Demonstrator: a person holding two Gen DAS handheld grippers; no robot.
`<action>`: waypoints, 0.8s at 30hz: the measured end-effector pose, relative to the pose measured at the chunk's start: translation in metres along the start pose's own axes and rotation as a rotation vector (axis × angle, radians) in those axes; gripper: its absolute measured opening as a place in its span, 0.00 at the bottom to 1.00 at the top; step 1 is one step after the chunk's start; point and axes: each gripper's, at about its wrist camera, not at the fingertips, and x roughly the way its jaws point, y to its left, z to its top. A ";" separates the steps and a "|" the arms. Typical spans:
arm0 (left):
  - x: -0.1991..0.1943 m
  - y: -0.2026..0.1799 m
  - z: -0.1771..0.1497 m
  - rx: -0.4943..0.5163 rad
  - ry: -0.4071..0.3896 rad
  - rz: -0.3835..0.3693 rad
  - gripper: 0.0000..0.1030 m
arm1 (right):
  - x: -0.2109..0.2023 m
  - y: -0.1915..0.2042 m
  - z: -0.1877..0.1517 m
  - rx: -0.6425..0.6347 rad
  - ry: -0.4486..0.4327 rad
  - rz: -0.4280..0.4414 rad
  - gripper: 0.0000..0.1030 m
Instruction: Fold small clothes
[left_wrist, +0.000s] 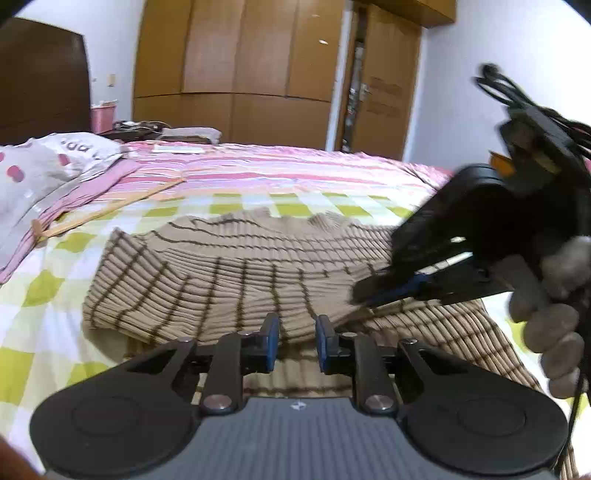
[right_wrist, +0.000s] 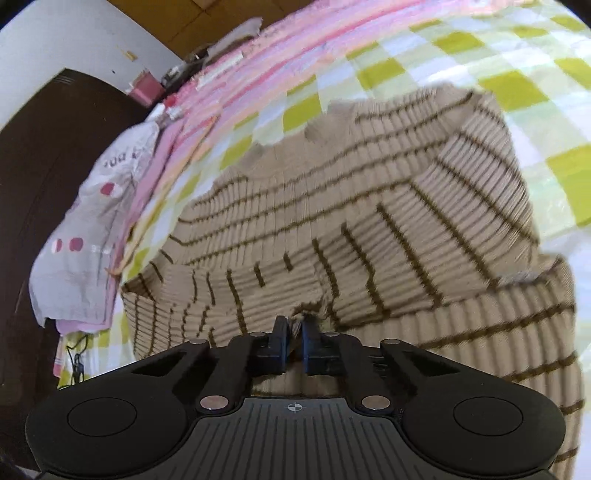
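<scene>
My right gripper (right_wrist: 294, 334) pinches a fold of the striped sweater (right_wrist: 369, 221) lying on the bed (right_wrist: 535, 92) — jaws nearly closed on knit. My left gripper (left_wrist: 297, 328) hovers, jaws narrowly apart (holding nothing). One-sided pulling could drag the fold crooked.

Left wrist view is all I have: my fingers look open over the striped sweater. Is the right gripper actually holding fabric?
Observer: Yes, the right gripper is pinched shut on a fold of the striped sweater.
Operator: What lies left of the sweater from that side?
Observer: A grey pillow with pink dots, beside the dark headboard.
Operator: Is the left gripper in its view?
Observer: No, only sweater and checked sheet.
</scene>
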 end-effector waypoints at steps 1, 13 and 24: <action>0.000 0.003 0.001 -0.018 -0.005 0.005 0.28 | -0.004 0.000 0.002 -0.009 -0.020 -0.001 0.05; 0.002 0.036 0.004 -0.139 -0.032 0.067 0.31 | -0.026 -0.018 -0.001 0.025 -0.012 0.102 0.11; 0.000 0.032 0.003 -0.111 -0.041 0.066 0.37 | -0.007 -0.031 -0.028 0.186 -0.003 0.126 0.53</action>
